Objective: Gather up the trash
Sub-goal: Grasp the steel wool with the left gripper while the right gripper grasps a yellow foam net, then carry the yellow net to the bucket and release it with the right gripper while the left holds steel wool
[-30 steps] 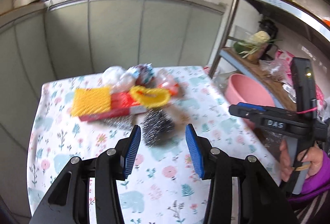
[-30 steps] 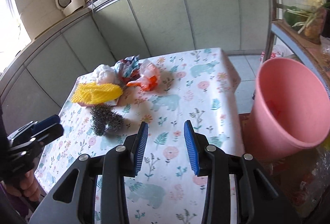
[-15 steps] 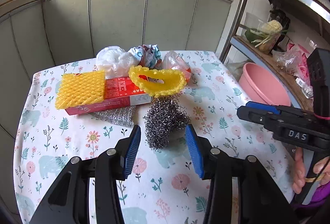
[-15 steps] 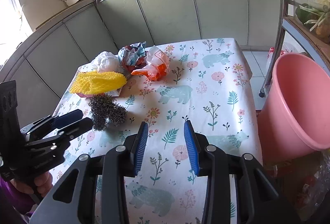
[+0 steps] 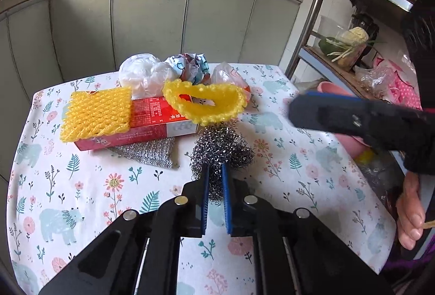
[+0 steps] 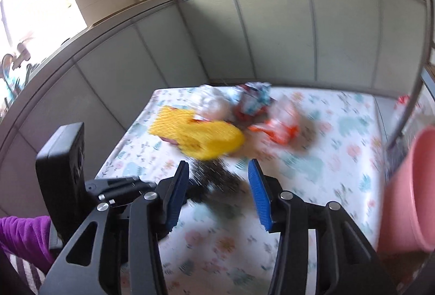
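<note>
- The left gripper (image 5: 215, 175) is clamped on the near edge of a steel wool scourer (image 5: 221, 148), its blue pads pressed into the tangled wire, on a worktop (image 5: 81, 200) covered in a floral, bear-print cloth.
- Just behind the scourer lies a ring of yellow foam netting (image 5: 204, 104), resting partly on a red carton (image 5: 152, 118) that runs off to the scourer's left.
- A flat piece of yellow foam netting (image 5: 95, 113) sits on the carton's far-left end, and a silver mesh pad (image 5: 146, 151) pokes out from under the carton, just left of the scourer.
- Behind the carton, farther from the scourer, sit a white plastic bag (image 5: 141, 72), a crumpled printed wrapper (image 5: 190, 66) and a clear bag with orange print (image 5: 228, 75), bunched side by side.
- The right gripper (image 6: 218, 186) hangs with its blue pads spread well apart and nothing between them; in its blurred view the scourer shows as a dark smear beyond the pads.
- A pink bucket (image 6: 413, 191) stands off the worktop's edge, well to the right of the scourer.
- In the left wrist view the right gripper crosses the frame to the scourer's right as a dark blurred bar.
</note>
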